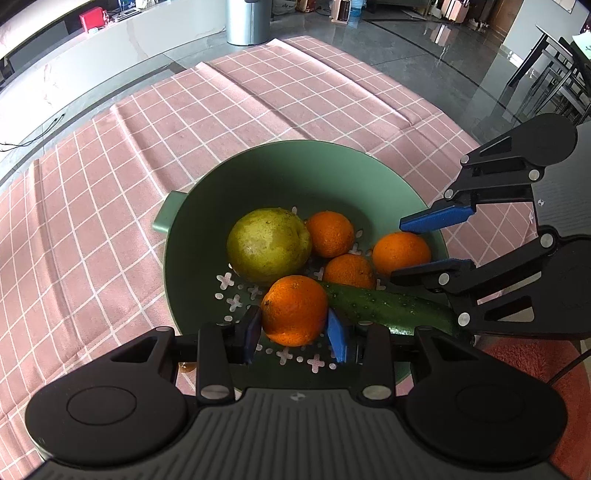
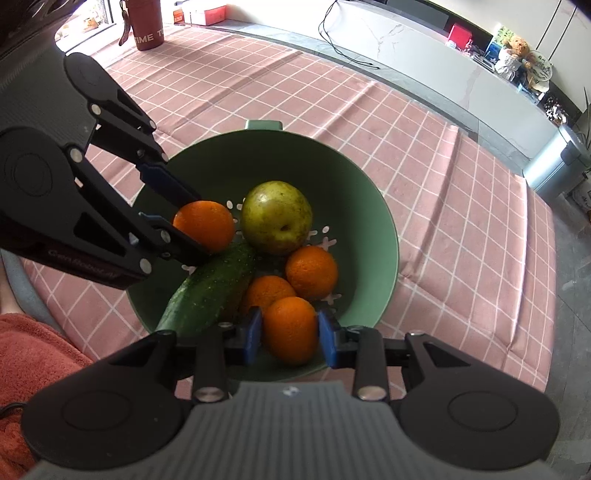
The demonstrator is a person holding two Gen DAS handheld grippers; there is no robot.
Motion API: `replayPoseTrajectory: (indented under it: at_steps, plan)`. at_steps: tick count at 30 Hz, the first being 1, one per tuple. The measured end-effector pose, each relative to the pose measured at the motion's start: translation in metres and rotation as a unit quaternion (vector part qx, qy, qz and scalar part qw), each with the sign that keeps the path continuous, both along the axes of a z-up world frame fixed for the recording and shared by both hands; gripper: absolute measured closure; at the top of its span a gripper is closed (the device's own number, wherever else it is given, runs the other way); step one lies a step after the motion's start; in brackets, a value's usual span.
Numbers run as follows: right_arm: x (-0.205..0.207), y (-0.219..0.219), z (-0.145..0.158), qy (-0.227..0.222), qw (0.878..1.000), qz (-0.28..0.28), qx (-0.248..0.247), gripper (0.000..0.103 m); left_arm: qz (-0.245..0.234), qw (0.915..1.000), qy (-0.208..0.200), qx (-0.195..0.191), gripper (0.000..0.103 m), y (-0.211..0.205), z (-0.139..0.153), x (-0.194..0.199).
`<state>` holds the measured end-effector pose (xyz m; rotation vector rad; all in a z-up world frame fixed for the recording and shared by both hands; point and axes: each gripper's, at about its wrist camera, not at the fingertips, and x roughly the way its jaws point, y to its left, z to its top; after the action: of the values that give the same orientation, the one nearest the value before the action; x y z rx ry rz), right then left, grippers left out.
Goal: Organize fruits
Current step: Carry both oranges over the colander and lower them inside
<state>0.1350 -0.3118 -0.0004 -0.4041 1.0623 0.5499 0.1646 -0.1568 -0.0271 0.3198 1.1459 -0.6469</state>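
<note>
A green colander bowl [image 1: 332, 177] [image 2: 354, 206] sits on a pink checked cloth. It holds a yellow-green pear [image 1: 267, 245] [image 2: 277, 216], a cucumber [image 1: 391, 308] [image 2: 210, 288] and several oranges. My left gripper [image 1: 295, 330] [image 2: 184, 218] is shut on one orange [image 1: 295, 310] [image 2: 205, 225] at the bowl's near side in its own view. My right gripper [image 2: 290, 336] [image 1: 410, 245] is shut on another orange [image 2: 290, 330] [image 1: 400, 253]. Two more oranges [image 1: 330, 233] [image 2: 312, 271] lie loose between them.
The pink checked cloth [image 1: 221, 129] [image 2: 461, 206] covers the table around the bowl. A red cup [image 2: 147, 26] stands at the far edge in the right wrist view. A metal bin [image 1: 247, 22] stands on the floor beyond the table. An orange-red towel [image 2: 33, 354] lies near the bowl.
</note>
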Motion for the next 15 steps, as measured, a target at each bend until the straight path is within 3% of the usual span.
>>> replayPoseTrajectory:
  at_steps: [6, 15]
  plan:
    - [0.006, 0.001, 0.001, 0.019, 1.000, 0.003, 0.001, 0.073, 0.001, 0.9997, 0.001, 0.023, 0.060, 0.005, -0.004, 0.003]
    - [0.012, -0.001, 0.003, 0.035, 0.999, -0.015, 0.020, 0.073, 0.013, 0.9996, 0.011, 0.024, 0.059, 0.011, -0.010, 0.006]
